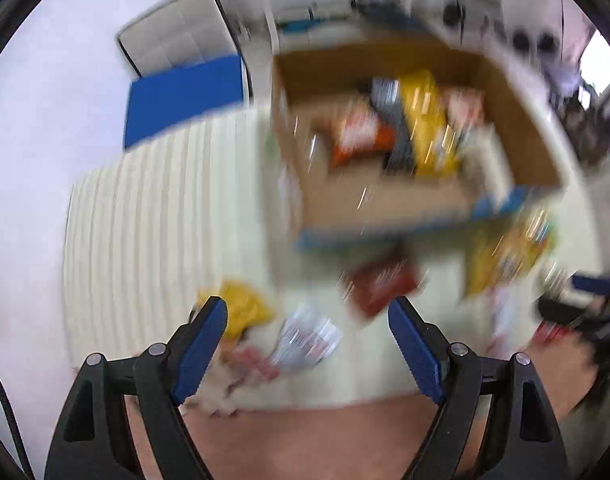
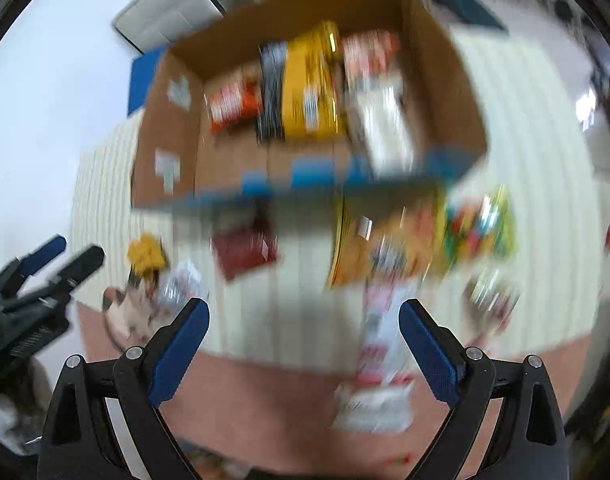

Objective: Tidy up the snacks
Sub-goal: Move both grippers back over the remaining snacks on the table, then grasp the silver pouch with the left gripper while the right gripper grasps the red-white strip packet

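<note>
A: Start at the left tool (image 1: 307, 316). What's it doing?

B: Its blue pads stand wide apart with nothing between them. The right tool (image 2: 304, 322) is the same, wide and empty, pointing steeply down.

A: And below them?

B: A ribbed cream mat (image 1: 157, 208) with a cardboard box (image 2: 177, 136) on it, and I'll place everything off that box. Inside it, packs stand in a row: an orange one (image 2: 233, 104), a dark one, a big yellow one (image 2: 309, 88), then red-and-white ones at the far side. In front of the box's blue-edged near wall, loose snacks lie on the mat: a dark red pack (image 2: 245, 252) just before it, a yellow-orange bag (image 2: 369, 248) and a colourful pack (image 2: 481, 228) toward its right corner, and a small yellow packet (image 1: 245, 308) and a silvery wrapper (image 1: 305, 340) well out from its left corner.

A: Which one goes next?

B: Both views are smeared, so it's hard to say; probably the silvery wrapper, nearest the left tool.

A: How to do it well?

B: I'd steady the hand first, come straight down over one pack only, close across its narrow width, then lift over the near wall and slot it beside the row, not on top.
</note>
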Demonstrator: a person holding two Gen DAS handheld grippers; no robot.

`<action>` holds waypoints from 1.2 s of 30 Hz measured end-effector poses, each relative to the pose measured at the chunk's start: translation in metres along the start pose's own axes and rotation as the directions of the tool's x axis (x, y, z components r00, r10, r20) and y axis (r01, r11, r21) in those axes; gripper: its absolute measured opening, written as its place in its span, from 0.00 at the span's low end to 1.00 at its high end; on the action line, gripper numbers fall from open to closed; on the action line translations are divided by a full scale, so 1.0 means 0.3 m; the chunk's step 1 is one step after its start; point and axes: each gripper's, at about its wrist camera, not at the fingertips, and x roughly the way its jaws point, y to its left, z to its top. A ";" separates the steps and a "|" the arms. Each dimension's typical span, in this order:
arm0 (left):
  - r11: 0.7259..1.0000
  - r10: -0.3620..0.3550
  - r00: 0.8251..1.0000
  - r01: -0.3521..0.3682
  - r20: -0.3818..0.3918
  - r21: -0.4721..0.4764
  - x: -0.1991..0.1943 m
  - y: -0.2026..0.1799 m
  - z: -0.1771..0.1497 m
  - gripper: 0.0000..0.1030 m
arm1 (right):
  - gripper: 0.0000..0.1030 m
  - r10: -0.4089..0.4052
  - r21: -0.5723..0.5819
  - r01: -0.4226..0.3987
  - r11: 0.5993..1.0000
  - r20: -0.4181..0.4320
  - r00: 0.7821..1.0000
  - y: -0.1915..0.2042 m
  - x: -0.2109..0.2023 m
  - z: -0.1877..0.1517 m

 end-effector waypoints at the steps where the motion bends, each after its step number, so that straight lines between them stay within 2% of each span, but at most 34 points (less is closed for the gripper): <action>1: 1.000 0.009 1.000 -0.009 -0.029 0.019 0.035 0.007 -0.023 0.80 | 0.95 0.013 0.033 -0.011 0.999 -0.033 0.999 -0.004 0.041 -0.040; 5: 0.986 0.077 0.984 -0.051 -0.159 0.160 0.226 0.010 -0.126 0.80 | 0.95 0.008 0.083 0.001 0.997 -0.104 0.995 0.004 0.162 -0.141; 7: 0.972 0.108 0.976 -0.063 -0.189 0.226 0.284 0.003 -0.174 0.80 | 0.95 -0.002 0.084 0.014 0.996 -0.131 0.991 0.019 0.202 -0.172; 11: 0.928 0.163 0.957 -0.065 -0.241 0.367 0.416 -0.042 -0.208 0.80 | 0.95 -0.034 0.058 0.044 0.997 -0.163 0.986 0.050 0.255 -0.212; 14: 0.904 0.195 0.942 -0.066 -0.272 0.422 0.491 -0.066 -0.213 0.80 | 0.95 -0.032 0.058 0.043 0.997 -0.178 0.984 0.058 0.263 -0.224; 16: 0.903 0.207 0.934 -0.067 -0.290 0.425 0.528 -0.072 -0.214 0.70 | 0.95 -0.037 0.071 0.050 0.996 -0.170 0.985 0.047 0.255 -0.226; 19: 0.940 0.139 0.931 -0.017 -0.336 0.342 0.528 -0.065 -0.206 0.61 | 0.95 -0.056 0.091 0.071 0.993 -0.162 0.985 0.001 0.236 -0.224; 21: 0.974 0.055 0.922 0.036 -0.384 0.225 0.525 -0.048 -0.209 0.59 | 0.95 -0.065 0.108 0.083 0.991 -0.165 0.984 -0.038 0.228 -0.208; 24: 0.996 -0.048 0.908 0.077 -0.415 0.052 0.520 -0.027 -0.226 0.59 | 0.95 -0.076 0.138 0.100 0.985 -0.169 0.983 -0.108 0.225 -0.191; 27: 0.988 -0.146 0.891 0.106 -0.430 -0.115 0.518 -0.020 -0.265 0.59 | 0.95 -0.091 0.157 0.120 0.980 -0.178 0.980 -0.169 0.237 -0.179; 29: 0.967 -0.217 0.874 0.132 -0.435 -0.217 0.515 -0.021 -0.295 0.59 | 0.95 -0.093 0.176 0.127 0.976 -0.189 0.977 -0.211 0.256 -0.173; 31: 0.946 -0.264 0.864 0.144 -0.429 -0.291 0.518 -0.020 -0.309 0.59 | 0.95 -0.101 0.190 0.141 0.972 -0.206 0.973 -0.246 0.289 -0.162; 36: 0.942 -0.252 0.876 0.124 -0.412 -0.312 0.535 -0.009 -0.327 0.61 | 0.95 -0.132 0.182 0.174 0.968 -0.223 0.966 -0.271 0.373 -0.134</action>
